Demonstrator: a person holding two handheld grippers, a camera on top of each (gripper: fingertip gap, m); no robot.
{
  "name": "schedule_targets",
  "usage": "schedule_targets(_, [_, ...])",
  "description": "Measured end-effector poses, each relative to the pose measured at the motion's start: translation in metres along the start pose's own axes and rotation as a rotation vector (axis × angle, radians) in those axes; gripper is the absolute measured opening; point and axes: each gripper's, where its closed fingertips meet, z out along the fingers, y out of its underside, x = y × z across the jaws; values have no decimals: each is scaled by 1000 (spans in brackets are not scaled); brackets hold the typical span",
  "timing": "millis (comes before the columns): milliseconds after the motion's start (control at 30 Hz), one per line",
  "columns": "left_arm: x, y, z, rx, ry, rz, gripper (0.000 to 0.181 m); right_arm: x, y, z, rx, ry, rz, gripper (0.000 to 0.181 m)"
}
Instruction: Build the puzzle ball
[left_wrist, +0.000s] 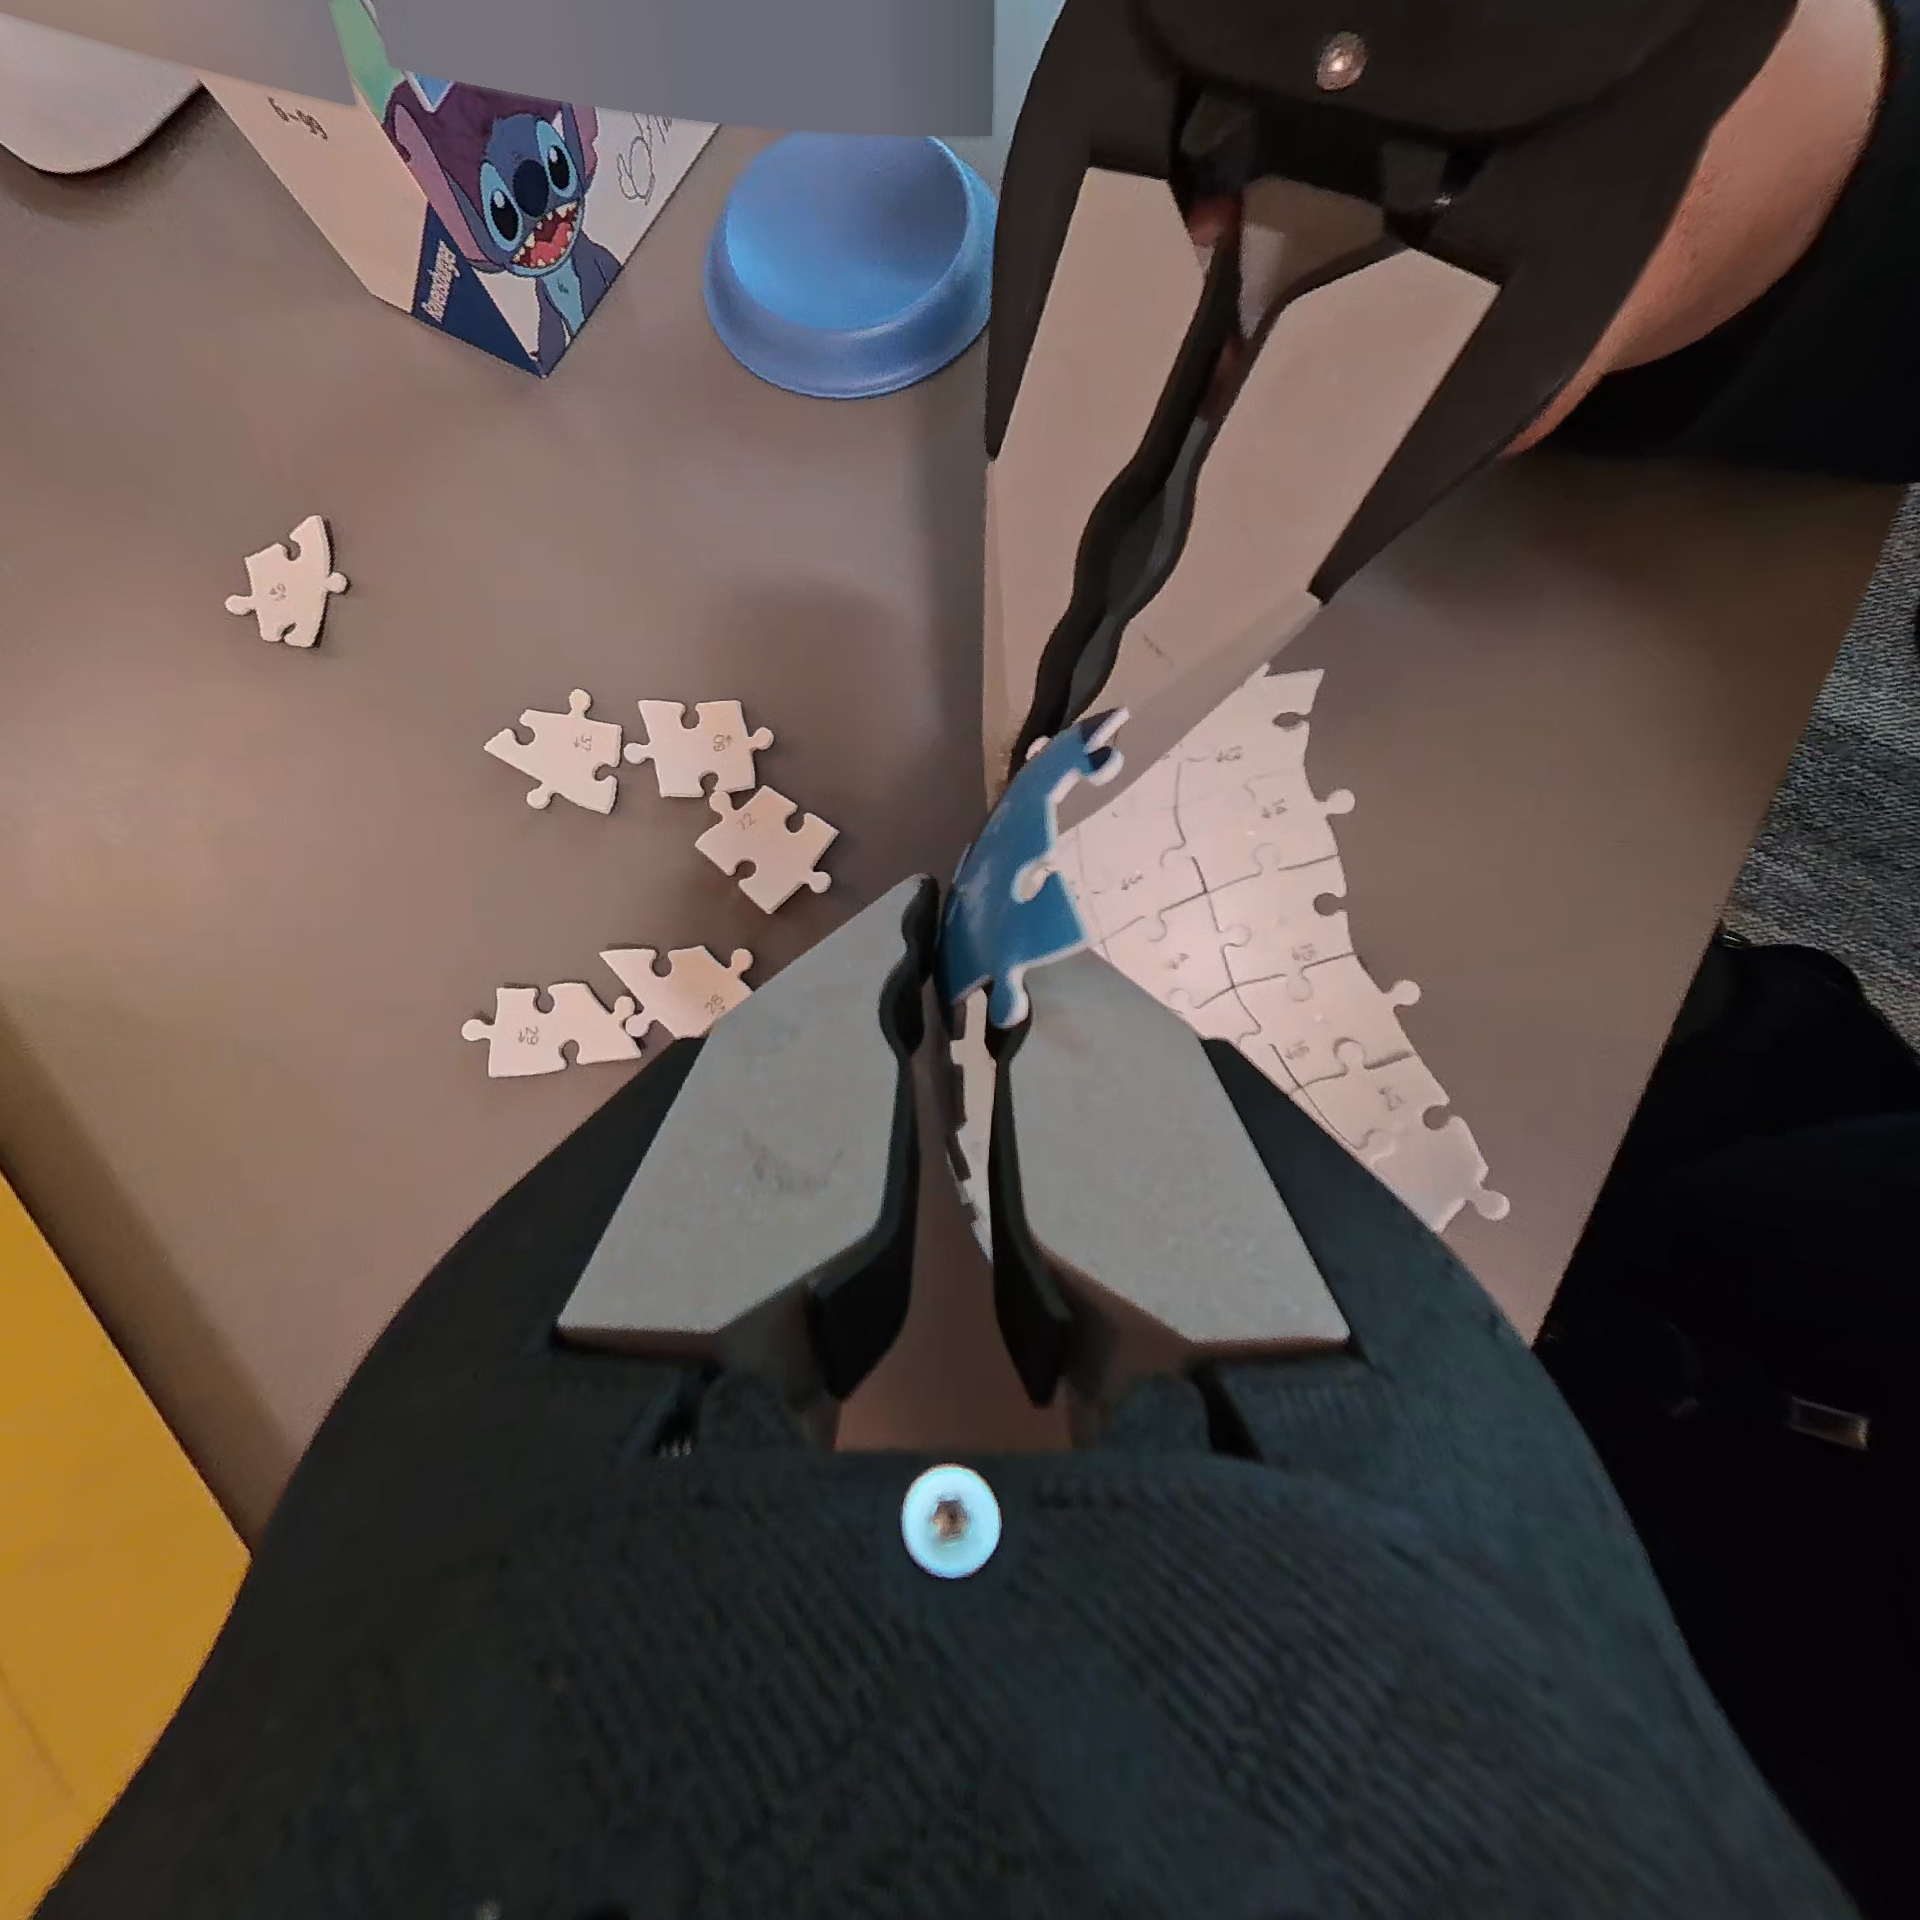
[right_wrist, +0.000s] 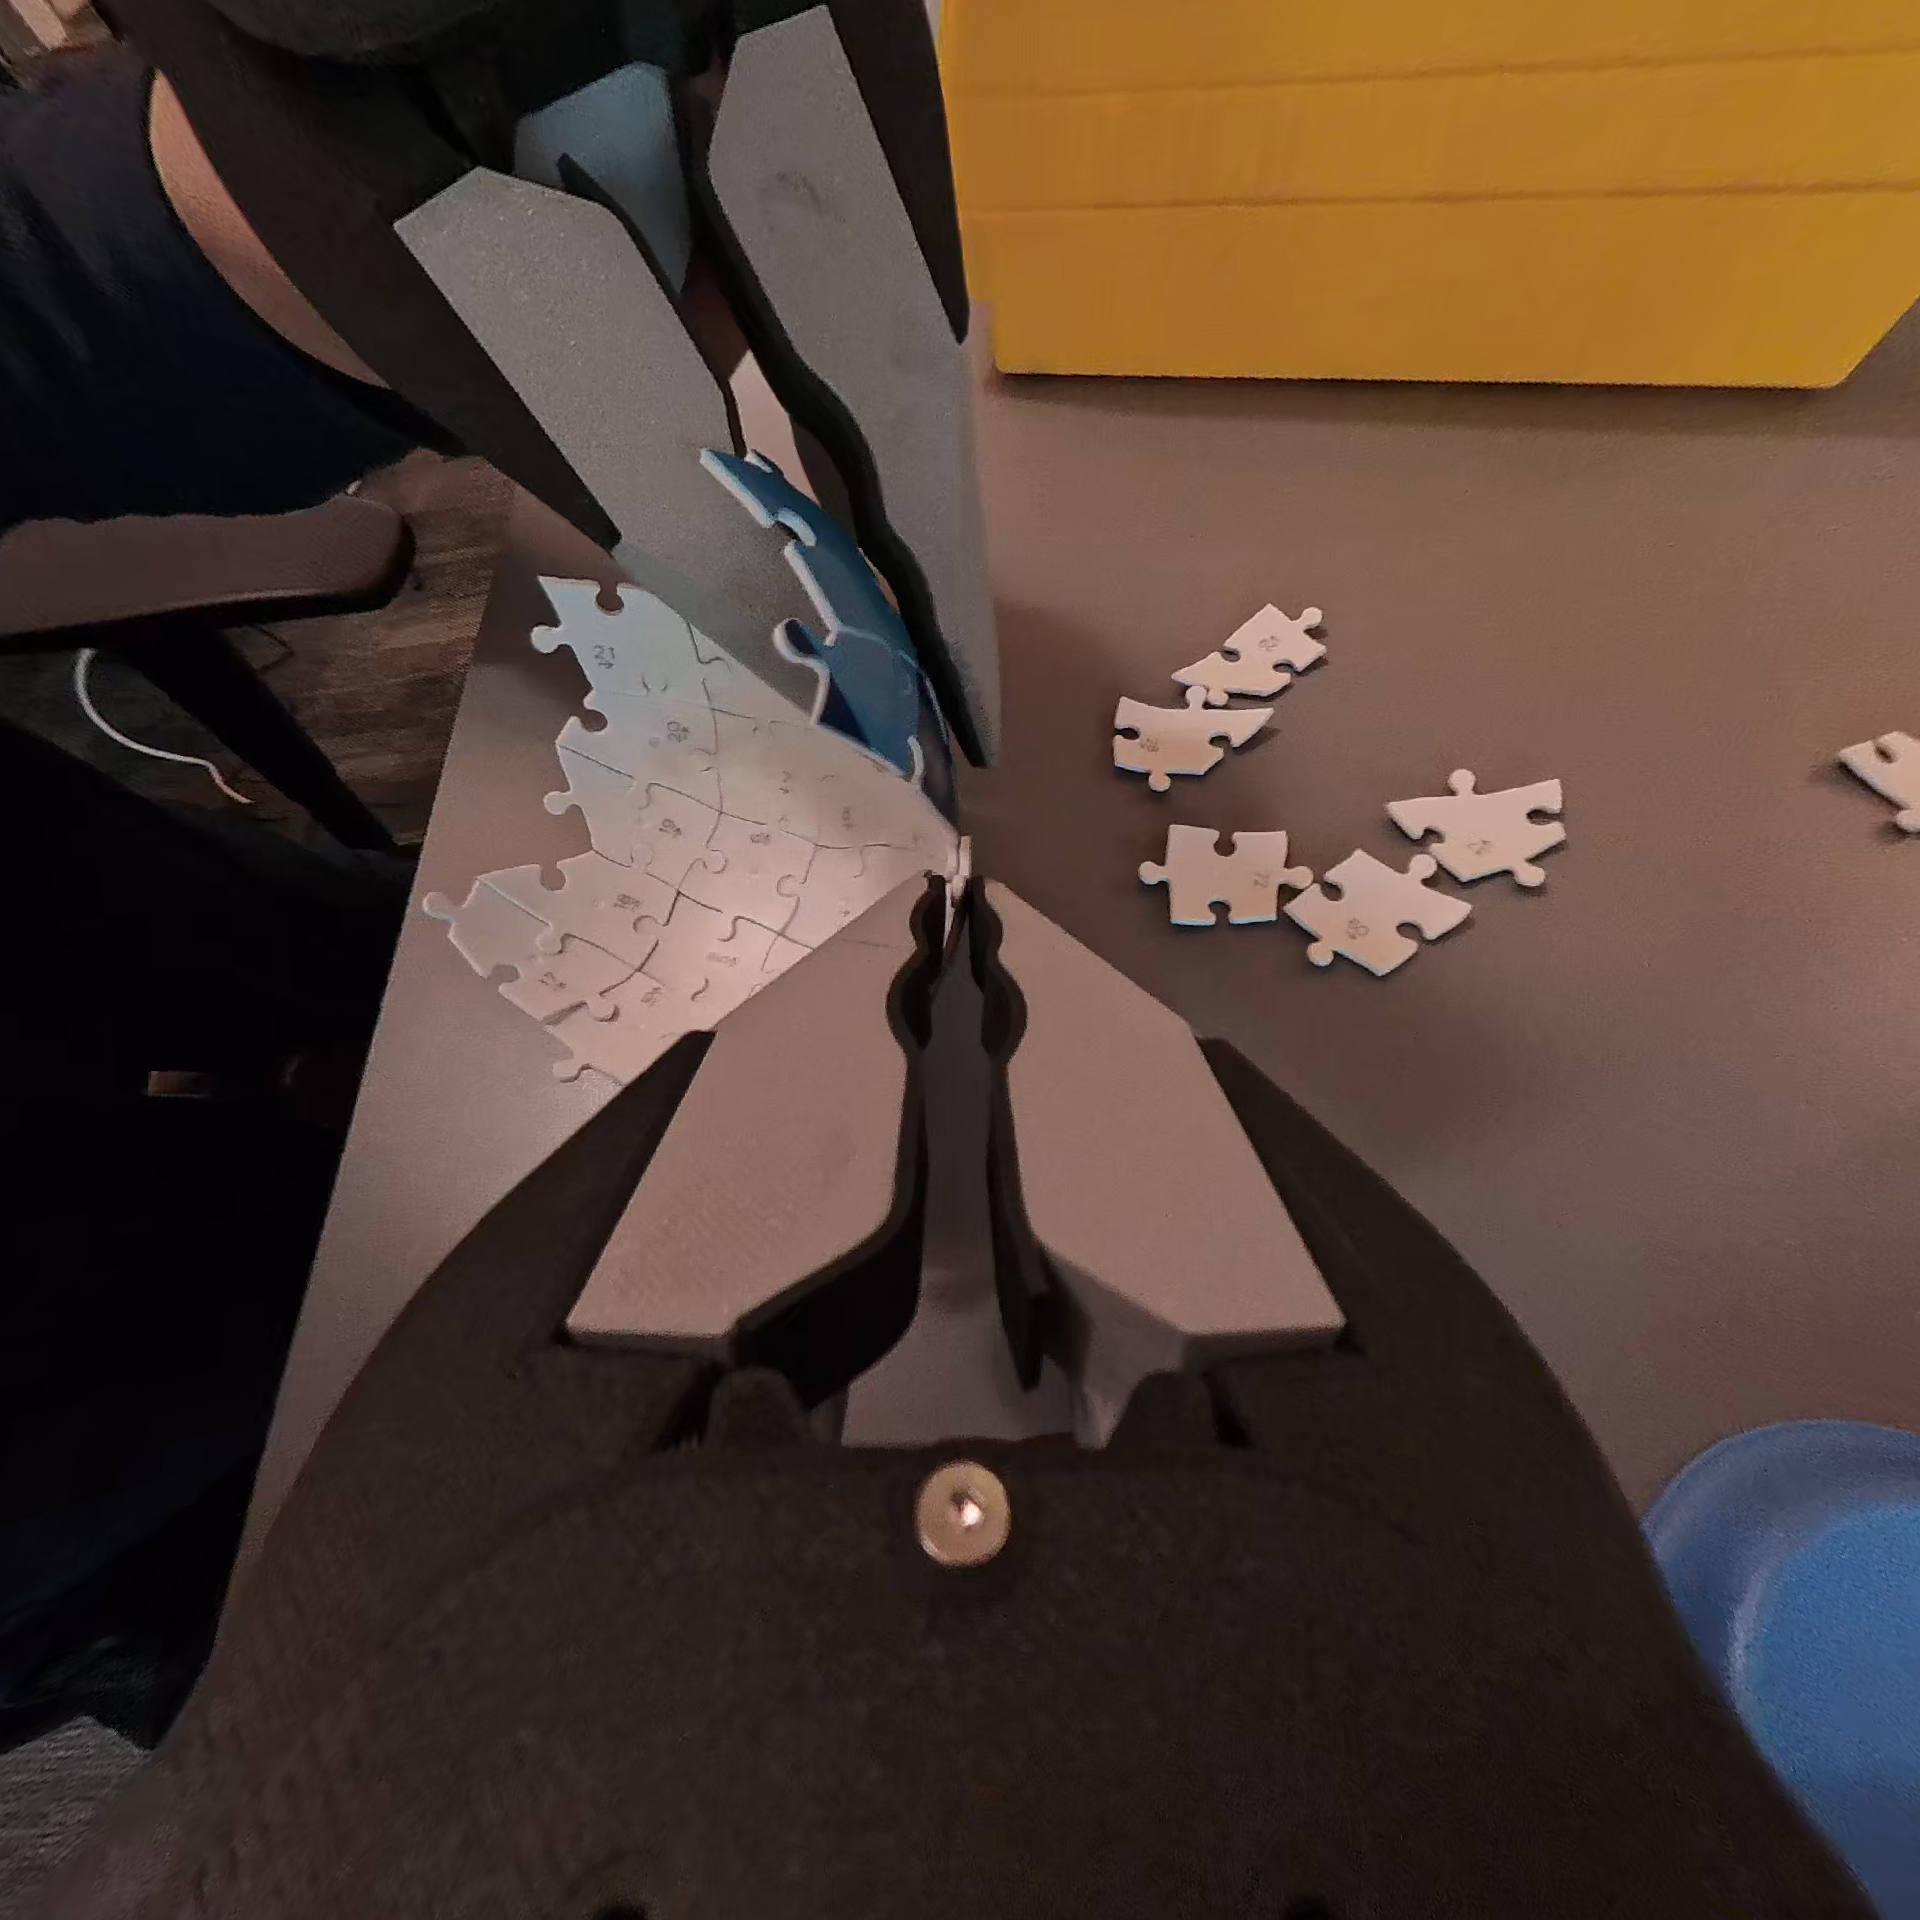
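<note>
A curved, partly built section of the puzzle ball, white inside (left_wrist: 1268, 935) and blue outside (left_wrist: 997, 894), is held above the table's edge between both grippers. My left gripper (left_wrist: 951, 956) is shut on its blue rim. My right gripper (right_wrist: 954, 894) is shut on the rim a little farther along. It enters the left wrist view from the top (left_wrist: 1039, 743). The right wrist view shows the section's white inside (right_wrist: 675, 831) and the left gripper (right_wrist: 935, 753) coming in from above. Several loose pieces (left_wrist: 707, 743) lie white side up on the table (right_wrist: 1226, 873).
A blue round stand (left_wrist: 852, 270) and the puzzle box (left_wrist: 499, 208) sit at the back of the grey table (left_wrist: 520, 468). A yellow box (right_wrist: 1434, 187) stands beside the table. The table edge (left_wrist: 1662, 1039) runs under the held section. A dark chair (right_wrist: 208, 561) is beyond it. Left and right tips are no more than a few centimetres apart.
</note>
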Motion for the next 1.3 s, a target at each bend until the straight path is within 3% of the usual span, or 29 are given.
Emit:
schedule_targets(200, [-1,0,-2,10,13,-16,3,1,-2,0,-1,93,-174,1])
schedule_targets(367, [-1,0,-4,13,14,-7,3,-1,-5,0,40,72,-177,0])
schedule_targets(733, [2,1,-9,31,45,-12,3,-5,-8,1,42,151,-403,2])
schedule_targets(967, [0,0,-6,19,15,8,3,-4,-8,0,86,-23,-101,3])
schedule_targets(1300, [-5,1,-4,7,19,-48,3,4,-7,2,4,137,-102,1])
